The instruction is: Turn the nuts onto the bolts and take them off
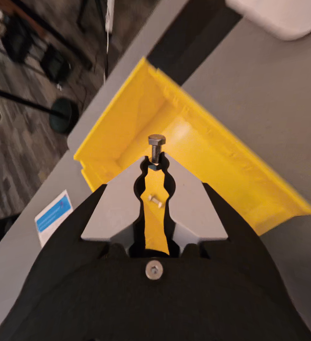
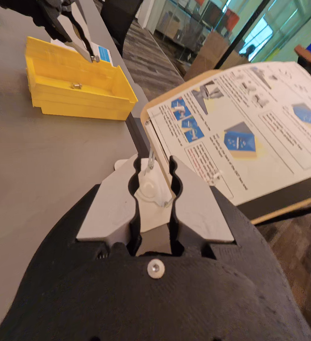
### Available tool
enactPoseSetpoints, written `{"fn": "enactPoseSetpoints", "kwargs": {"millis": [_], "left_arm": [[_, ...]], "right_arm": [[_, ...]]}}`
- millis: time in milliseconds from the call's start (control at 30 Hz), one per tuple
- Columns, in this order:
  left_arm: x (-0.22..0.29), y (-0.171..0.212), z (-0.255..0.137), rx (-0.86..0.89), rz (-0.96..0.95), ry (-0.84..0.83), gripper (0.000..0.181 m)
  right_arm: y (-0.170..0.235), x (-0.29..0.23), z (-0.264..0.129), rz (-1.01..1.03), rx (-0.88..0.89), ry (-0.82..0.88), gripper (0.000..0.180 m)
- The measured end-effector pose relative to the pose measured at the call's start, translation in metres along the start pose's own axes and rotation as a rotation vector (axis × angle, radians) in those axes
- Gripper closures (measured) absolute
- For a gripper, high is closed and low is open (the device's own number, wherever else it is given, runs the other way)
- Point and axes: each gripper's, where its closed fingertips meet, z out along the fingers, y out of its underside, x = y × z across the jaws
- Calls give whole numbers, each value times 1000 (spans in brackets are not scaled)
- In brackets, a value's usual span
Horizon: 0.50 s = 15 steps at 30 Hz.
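My left gripper (image 1: 155,162) is shut on a steel bolt (image 1: 156,147) with a nut (image 1: 154,167) at its lower end; the hex head points away from me, above the yellow bin (image 1: 215,166). A second bolt (image 1: 155,201) lies on the bin floor. In the right wrist view the left gripper (image 2: 93,59) holds that bolt (image 2: 96,58) over the bin's (image 2: 81,103) far wall, and the second bolt (image 2: 76,85) lies inside. My right gripper (image 2: 153,162) is open and empty, above the table's right end, well away from the bin.
The grey table (image 2: 49,147) bears the bin near its far edge. A blue and white card (image 1: 54,215) lies beside the bin. A board with a printed instruction sheet (image 2: 243,129) stands at the right on a white stand (image 2: 149,188). Floor and a stand base (image 1: 62,118) lie beyond the table edge. Left tips to right tips: about 45 cm.
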Motion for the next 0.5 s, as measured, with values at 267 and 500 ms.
{"fn": "enactPoseSetpoints", "kwargs": {"millis": [267, 500], "left_arm": [[121, -164, -69, 554, -78, 475, 169], [195, -235, -81, 703, -176, 910, 169]], "right_arm": [[-49, -44, 40, -229, 144, 16, 125], [-43, -69, 70, -430, 99, 34, 126]]}}
